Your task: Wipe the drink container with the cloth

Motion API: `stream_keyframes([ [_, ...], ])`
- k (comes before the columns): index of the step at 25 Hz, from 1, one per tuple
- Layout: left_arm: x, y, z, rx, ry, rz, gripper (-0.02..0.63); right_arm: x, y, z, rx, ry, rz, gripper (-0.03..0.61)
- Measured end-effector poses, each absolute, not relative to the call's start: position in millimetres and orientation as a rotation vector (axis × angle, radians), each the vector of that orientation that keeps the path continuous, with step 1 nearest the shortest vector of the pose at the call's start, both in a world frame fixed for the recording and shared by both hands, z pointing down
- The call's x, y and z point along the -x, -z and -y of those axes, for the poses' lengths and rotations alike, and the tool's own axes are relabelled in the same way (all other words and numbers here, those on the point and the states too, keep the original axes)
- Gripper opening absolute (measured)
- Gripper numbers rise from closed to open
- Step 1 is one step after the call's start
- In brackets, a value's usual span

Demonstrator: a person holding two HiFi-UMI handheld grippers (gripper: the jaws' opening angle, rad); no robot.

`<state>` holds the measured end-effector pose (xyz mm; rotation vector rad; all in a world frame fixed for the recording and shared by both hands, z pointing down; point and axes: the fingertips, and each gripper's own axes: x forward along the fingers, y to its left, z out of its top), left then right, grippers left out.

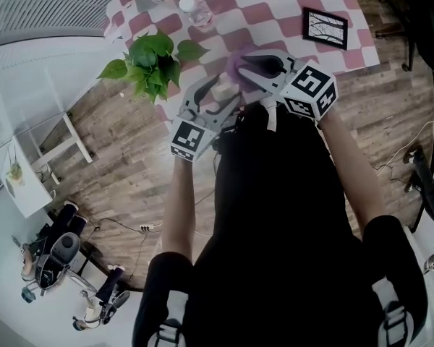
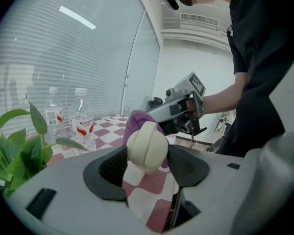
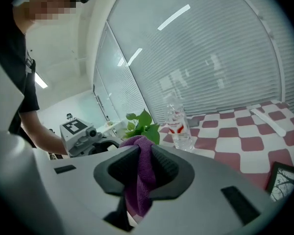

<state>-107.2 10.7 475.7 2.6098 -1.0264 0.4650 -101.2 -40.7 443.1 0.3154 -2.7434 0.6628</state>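
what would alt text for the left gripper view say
The left tool holds a cream, round-topped drink container between its jaws, while the right tool holds a purple cloth at its far side. Behind are a red-and-white checked table, two water bottles and a leafy plant at the left.

The person's arms hold both grippers close together over the near edge of a table (image 1: 275,6) with a red and white chequered tablecloth. The right gripper (image 1: 247,66) clamps a purple cloth (image 1: 236,65), which touches the pale drink container (image 1: 221,90) between the jaws of the left gripper (image 1: 217,97). A green plant (image 1: 155,60) stands at the table's left corner. Two water bottles (image 1: 197,11) and a black picture frame (image 1: 325,27) are farther back.
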Motion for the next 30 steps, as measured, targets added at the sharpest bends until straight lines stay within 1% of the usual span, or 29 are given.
stream_keyframes([
  [10,106,-479,-25,-2.636,-0.547,1.042,0.272,70,-519,58,-0.475,-0.858,2.576,0.084],
  [17,102,-478,-28,-2.666,-0.582,1.038,0.272,52,-561,73,-0.598,-0.844,2.444,0.08],
  [23,94,-480,-33,-2.709,-0.67,1.01,0.272,57,-560,72,-0.553,-0.788,2.416,0.08],
  [30,82,-475,-32,-2.779,-0.742,0.979,0.272,69,-530,62,-0.446,-0.807,2.48,0.078],
])
